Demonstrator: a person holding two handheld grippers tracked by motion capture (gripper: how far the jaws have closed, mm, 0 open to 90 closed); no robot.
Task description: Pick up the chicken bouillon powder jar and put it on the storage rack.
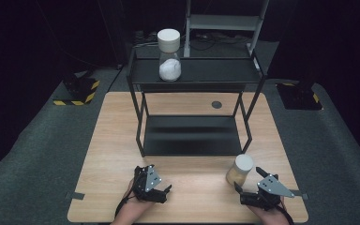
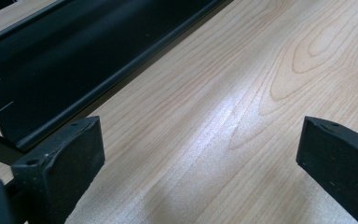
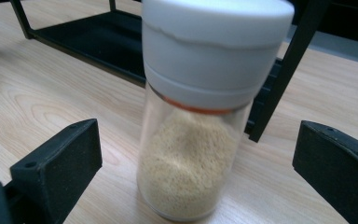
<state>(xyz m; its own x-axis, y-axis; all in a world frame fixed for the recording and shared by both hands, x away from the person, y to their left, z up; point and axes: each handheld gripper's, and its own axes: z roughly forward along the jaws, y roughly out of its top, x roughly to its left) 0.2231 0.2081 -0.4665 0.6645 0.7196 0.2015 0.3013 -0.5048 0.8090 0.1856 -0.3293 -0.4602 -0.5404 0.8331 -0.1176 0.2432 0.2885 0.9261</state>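
Two tools, left [image 1: 168,191] and right [image 1: 248,180], gape over pale wooden table [image 1: 112,140]; dark room, grey carpet [image 1: 37,154]

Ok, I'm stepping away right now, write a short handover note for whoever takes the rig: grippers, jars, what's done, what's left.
Left gripper: open, holding nothing, low over the light wooden table in front of the black two-tier metal rack.
Right gripper: open, jaws either side of the clear jar of tan granules with a white lid, not gripping it.
That jar stands upright on the table by the rack's front right leg.
A clear jar of white powder with a white lid already stands on the rack's top shelf.
Left, probably: close on the tan jar and shelve it.
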